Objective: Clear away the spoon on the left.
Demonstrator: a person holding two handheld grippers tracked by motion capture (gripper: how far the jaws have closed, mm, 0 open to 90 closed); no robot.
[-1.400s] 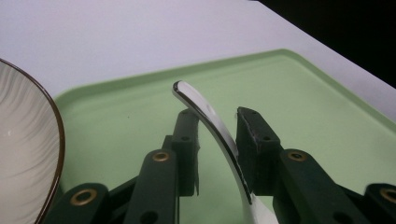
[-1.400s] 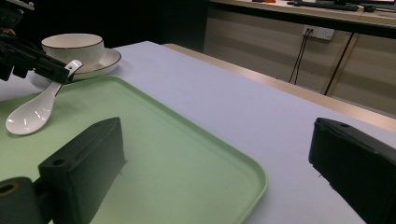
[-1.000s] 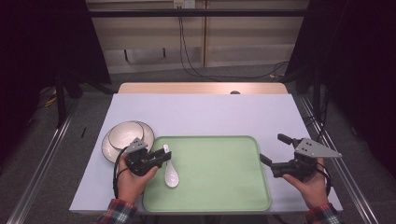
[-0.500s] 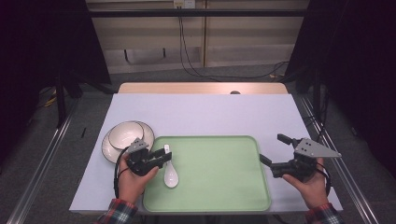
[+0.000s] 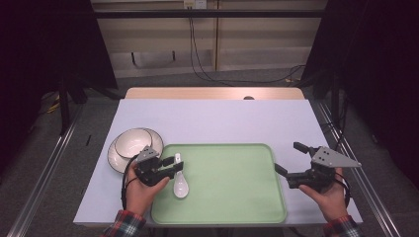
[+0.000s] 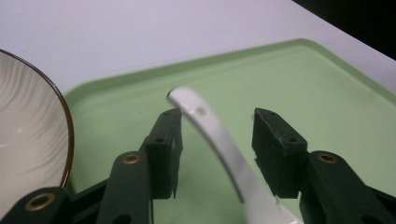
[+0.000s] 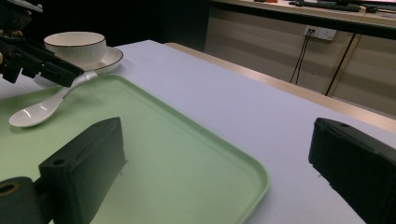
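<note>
My left claw (image 5: 170, 162) sits at about eight o'clock on the table, over the left end of the green tray (image 5: 232, 197). Its jaws stand apart on either side of the white spoon (image 5: 180, 183)'s handle, one pad seemingly just against it, the other with a clear gap, so I have no grip on it. The spoon lies inside the tray with its bowl end on the tray floor toward six o'clock and its handle rising toward twelve, between my jaws. The white bowl (image 5: 129, 143) on its saucer (image 5: 114, 157) stands just outside the tray at ten o'clock, close to my knuckles. My right claw (image 5: 288, 158) hovers at four o'clock past the tray's right rim, jaws wide and empty. The risk, as I judge it: the handle is glazed, curved and narrow, so a lopsided closing could squirt it sideways or spin the spoon; a careless swing could clip the bowl.
</note>
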